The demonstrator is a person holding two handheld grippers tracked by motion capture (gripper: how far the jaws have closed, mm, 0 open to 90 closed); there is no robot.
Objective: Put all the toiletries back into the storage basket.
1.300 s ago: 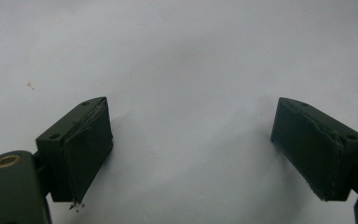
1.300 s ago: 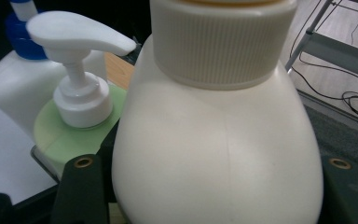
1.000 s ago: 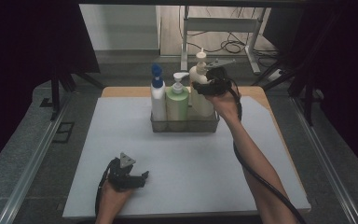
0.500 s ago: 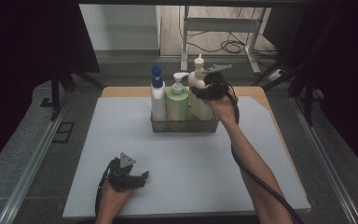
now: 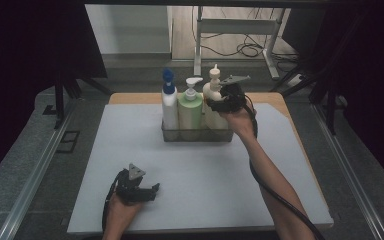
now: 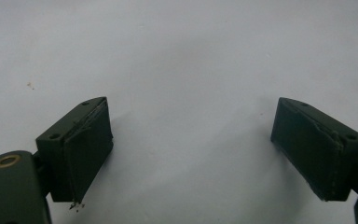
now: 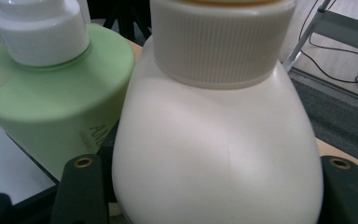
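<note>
Work in hand: cream pump bottle (image 5: 211,102) going into the clear rack (image 5: 196,134) at the far middle of the white mat (image 5: 130,145); judged as the last part of setting it down.

Right gripper (image 5: 219,102): clamped on the cream bottle's body below the ribbed collar. In the right gripper view the two black jaws stand hard against either flank of the bottle (image 7: 216,158), no gap visible.

Left gripper (image 5: 139,189): near left of the mat, well apart from the rack. Jaws wide apart, nothing between them, bare mat under them (image 6: 191,70).

Where the bottle is: right-hand slot of the rack, just beside the green pump bottle (image 5: 190,111); white bottle with blue cap (image 5: 169,102) at the left end.

Long axis: upright, pump head on top; a slight lean away from the green bottle shows in the right gripper view, though that may be the camera's own tilt.

Key relation: bottle lies straight ahead of the right gripper, between its jaws, held from the near right side. The rack floor is directly below it.

Seating: cannot tell whether the base already rests on the rack floor; the rack wall and hand hide it.

Nearer hand: the right, by far.

Next move, judged: straight down along the bottle's axis, then release.

Risk: bumping the green bottle's shoulder.
</note>
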